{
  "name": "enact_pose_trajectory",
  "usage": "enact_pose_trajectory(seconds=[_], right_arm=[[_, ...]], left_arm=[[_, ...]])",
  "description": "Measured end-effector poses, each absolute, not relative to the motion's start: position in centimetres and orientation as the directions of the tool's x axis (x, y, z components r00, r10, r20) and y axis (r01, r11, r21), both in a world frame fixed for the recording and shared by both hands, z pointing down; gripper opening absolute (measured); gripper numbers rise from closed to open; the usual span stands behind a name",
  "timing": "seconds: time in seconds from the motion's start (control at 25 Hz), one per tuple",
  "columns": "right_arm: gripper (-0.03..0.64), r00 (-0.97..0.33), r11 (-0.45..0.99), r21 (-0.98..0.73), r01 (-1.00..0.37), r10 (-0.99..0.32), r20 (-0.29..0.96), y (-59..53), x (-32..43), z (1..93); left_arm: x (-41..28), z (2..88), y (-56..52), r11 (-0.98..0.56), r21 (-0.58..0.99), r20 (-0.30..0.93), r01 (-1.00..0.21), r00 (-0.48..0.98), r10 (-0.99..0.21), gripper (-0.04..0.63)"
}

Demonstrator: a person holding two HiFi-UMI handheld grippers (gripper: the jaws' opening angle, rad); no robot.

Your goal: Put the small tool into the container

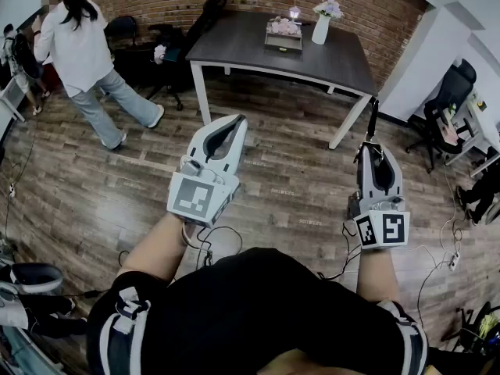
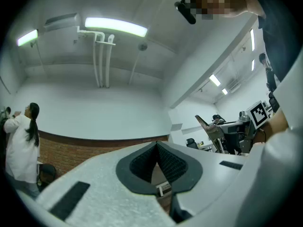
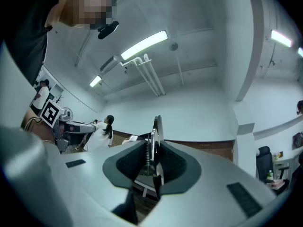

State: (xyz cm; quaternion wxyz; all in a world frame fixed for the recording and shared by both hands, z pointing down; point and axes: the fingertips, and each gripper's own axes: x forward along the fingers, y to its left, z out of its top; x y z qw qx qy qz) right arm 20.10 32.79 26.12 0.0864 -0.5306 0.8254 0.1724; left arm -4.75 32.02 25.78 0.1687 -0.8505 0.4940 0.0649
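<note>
The right gripper (image 3: pixel 155 148) pinches the tool (image 3: pixel 156 126), whose long axis runs out past the jaw tips toward the table (image 1: pixel 234 47), well apart from it, while the left gripper (image 2: pixel 157 148) is closed and empty.

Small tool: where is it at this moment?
Right gripper view: the small metal tool is clamped in the right gripper, raised at the person's right, short of the dark table.

Left tongs (image 1: pixel 237 122), right tongs (image 1: pixel 374 148) upturned, closed
</note>
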Motion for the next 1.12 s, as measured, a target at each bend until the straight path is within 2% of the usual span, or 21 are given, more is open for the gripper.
enact_pose_trajectory(seconds=[0.6, 1.12], right_arm=[[0.086, -0.41, 0.375, 0.167, -0.912, -0.852, -0.326, 33.5, 20.0, 25.8], [0.086, -0.407, 0.376, 0.156, -0.914, -0.85, -0.335, 33.8, 15.9, 25.5]], left_arm=[[-5.2, 25.2, 32.2, -0.466, -0.218, -0.282, -0.858, 0.512, -0.811, 0.009], [-9.4, 25.1, 32.5, -0.471, -0.229, -0.29, -0.852, 0.522, -0.802, 0.009]])
